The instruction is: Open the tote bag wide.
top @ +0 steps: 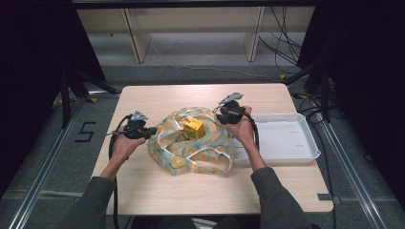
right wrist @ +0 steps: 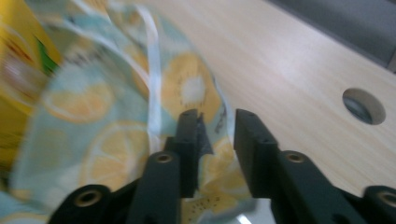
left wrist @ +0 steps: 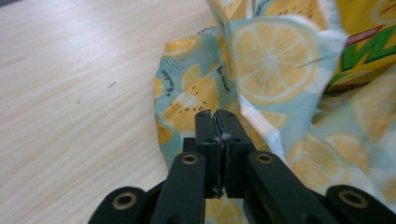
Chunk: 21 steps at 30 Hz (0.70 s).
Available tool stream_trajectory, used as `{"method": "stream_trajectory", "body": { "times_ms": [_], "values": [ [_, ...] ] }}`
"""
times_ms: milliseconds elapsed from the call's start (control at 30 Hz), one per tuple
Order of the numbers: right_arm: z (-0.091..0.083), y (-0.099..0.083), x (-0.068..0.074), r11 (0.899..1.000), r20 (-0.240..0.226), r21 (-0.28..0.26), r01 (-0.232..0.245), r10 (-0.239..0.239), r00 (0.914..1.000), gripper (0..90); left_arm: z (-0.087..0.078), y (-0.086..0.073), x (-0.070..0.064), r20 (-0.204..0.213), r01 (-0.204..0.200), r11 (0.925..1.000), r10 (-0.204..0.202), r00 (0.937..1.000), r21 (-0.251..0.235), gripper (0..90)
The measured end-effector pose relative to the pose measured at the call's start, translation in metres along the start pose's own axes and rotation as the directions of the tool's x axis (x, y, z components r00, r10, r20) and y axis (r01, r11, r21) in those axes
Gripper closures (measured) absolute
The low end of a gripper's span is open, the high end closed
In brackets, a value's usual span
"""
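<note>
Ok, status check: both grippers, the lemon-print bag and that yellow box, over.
Left gripper shut on lemon-print bag edge. Right gripper open, jaws straddling bag's far edge. Yellow box sits in the bag. White tray beside it, nothing blocking.

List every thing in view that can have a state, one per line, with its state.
Left gripper: shut, jaws together at the edge of the lemon-print cloth bag.
Right gripper: open, jaws apart with the bag's edge between them.
Lemon-print cloth bag: lying crumpled on the table, mouth spread open.
Yellow box: sitting in the bag's open mouth, tilted.
White tray: empty, beside the bag.
</note>
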State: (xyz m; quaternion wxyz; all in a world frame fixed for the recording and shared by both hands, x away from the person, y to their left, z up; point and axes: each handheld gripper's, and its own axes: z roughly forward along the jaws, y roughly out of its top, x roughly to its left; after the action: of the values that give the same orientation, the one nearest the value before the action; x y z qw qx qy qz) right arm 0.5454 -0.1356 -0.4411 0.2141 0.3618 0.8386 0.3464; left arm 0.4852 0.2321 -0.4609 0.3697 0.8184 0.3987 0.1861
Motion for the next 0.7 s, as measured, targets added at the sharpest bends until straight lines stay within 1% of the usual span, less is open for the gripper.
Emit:
{"method": "stream_trajectory", "body": {
  "times_ms": [33,67,100,133,167,200,233,267,300,333,367,400,433,467,500,533,567,600,633,667,700],
  "values": [
    [-0.008,0.002,0.002,0.999,-0.013,-0.030,-0.011,0.010,0.9999,61.5,-0.004,-0.001,0.000,0.005,-0.001,1.0000,0.001,1.0000,-0.006,86.0],
    [-0.013,0.003,0.003,0.999,-0.019,-0.052,-0.011,0.010,0.9998,58.6,-0.010,-0.003,-0.002,0.013,0.007,0.9998,-0.007,0.9999,-0.017,85.4],
    [-0.021,0.005,0.004,0.995,-0.035,-0.097,-0.006,0.003,0.9994,55.7,-0.014,-0.005,-0.003,0.012,0.018,0.9995,-0.018,0.9998,-0.026,84.7],
    [-0.027,0.006,0.006,0.993,-0.054,-0.119,0.003,-0.009,0.9985,53.6,-0.018,-0.007,-0.005,0.014,0.022,0.9991,-0.022,0.9997,-0.036,84.0],
    [-0.031,0.007,0.010,0.989,-0.084,-0.148,-0.021,0.009,0.9964,51.5,-0.021,-0.009,-0.007,0.023,0.033,0.9986,-0.032,0.9992,-0.042,82.6],
    [-0.036,0.009,0.015,0.990,-0.123,-0.137,-0.030,0.013,0.9923,49.6,-0.024,-0.012,-0.011,0.028,0.052,0.9970,-0.051,0.9983,-0.057,81.0],
    [-0.038,0.010,0.020,0.987,-0.141,-0.158,-0.019,-0.003,0.9900,47.1,-0.027,-0.014,-0.014,0.035,0.045,0.9975,-0.043,0.9984,-0.054,79.6],
    [-0.040,0.011,0.025,0.985,-0.162,-0.173,-0.001,-0.027,0.9864,45.7,-0.030,-0.017,-0.016,0.038,0.034,0.9974,-0.031,0.9988,-0.064,78.5],
    [-0.042,0.012,0.030,0.984,-0.178,-0.178,0.008,-0.041,0.9833,44.3,-0.033,-0.019,-0.019,0.045,0.038,0.9973,-0.035,0.9984,-0.063,76.8],
    [-0.041,0.013,0.033,0.980,-0.178,-0.198,0.026,-0.063,0.9820,42.9,-0.036,-0.021,-0.024,0.052,0.054,0.9961,-0.050,0.9974,-0.070,74.4],
    [-0.041,0.014,0.040,0.977,-0.184,-0.209,0.034,-0.074,0.9801,43.0,-0.039,-0.024,-0.029,0.054,0.056,0.9954,-0.051,0.9972,-0.078,70.6],
    [-0.041,0.014,0.046,0.973,-0.166,-0.224,0.053,-0.092,0.9818,43.3,-0.040,-0.026,-0.033,0.055,0.055,0.9954,-0.051,0.9972,-0.078,66.7],
    [-0.041,0.015,0.049,0.972,-0.159,-0.222,0.069,-0.106,0.9816,42.4,-0.043,-0.031,-0.040,0.052,0.052,0.9950,-0.048,0.9975,-0.085,63.4],
    [-0.038,0.016,0.053,0.973,-0.170,-0.221,0.072,-0.110,0.9793,40.1,-0.044,-0.034,-0.043,0.067,0.038,0.9964,-0.033,0.9972,-0.076,61.5],
    [-0.036,0.017,0.055,0.976,-0.191,-0.203,0.080,-0.120,0.9742,38.6,-0.044,-0.037,-0.048,0.075,0.058,0.9953,-0.052,0.9959,-0.078,58.5],
    [-0.034,0.017,0.058,0.979,-0.198,-0.192,0.075,-0.114,0.9735,37.3,-0.045,-0.039,-0.053,0.080,0.064,0.9954,-0.059,0.9951,-0.071,55.7],
    [-0.031,0.017,0.060,0.979,-0.204,-0.184,0.091,-0.128,0.9705,36.4,-0.045,-0.041,-0.059,0.085,0.070,0.9948,-0.064,0.9943,-0.074,52.3],
    [-0.027,0.016,0.062,0.979,-0.203,-0.177,0.098,-0.134,0.9700,34.7,-0.046,-0.045,-0.064,0.087,0.065,0.9958,-0.059,0.9944,-0.064,49.0],
    [-0.024,0.016,0.063,0.979,-0.211,-0.173,0.111,-0.147,0.9664,33.1,-0.047,-0.047,-0.068,0.096,0.055,0.9971,-0.049,0.9941,-0.053,46.8],
    [-0.022,0.016,0.064,0.982,-0.215,-0.165,0.095,-0.130,0.9680,31.8,-0.047,-0.050,-0.070,0.106,0.059,0.9974,-0.054,0.9929,-0.042,45.6],
    [-0.021,0.016,0.063,0.982,-0.227,-0.156,0.109,-0.143,0.9633,30.7,-0.048,-0.053,-0.073,0.110,0.049,0.9981,-0.045,0.9929,-0.038,43.9]
  ]
}}
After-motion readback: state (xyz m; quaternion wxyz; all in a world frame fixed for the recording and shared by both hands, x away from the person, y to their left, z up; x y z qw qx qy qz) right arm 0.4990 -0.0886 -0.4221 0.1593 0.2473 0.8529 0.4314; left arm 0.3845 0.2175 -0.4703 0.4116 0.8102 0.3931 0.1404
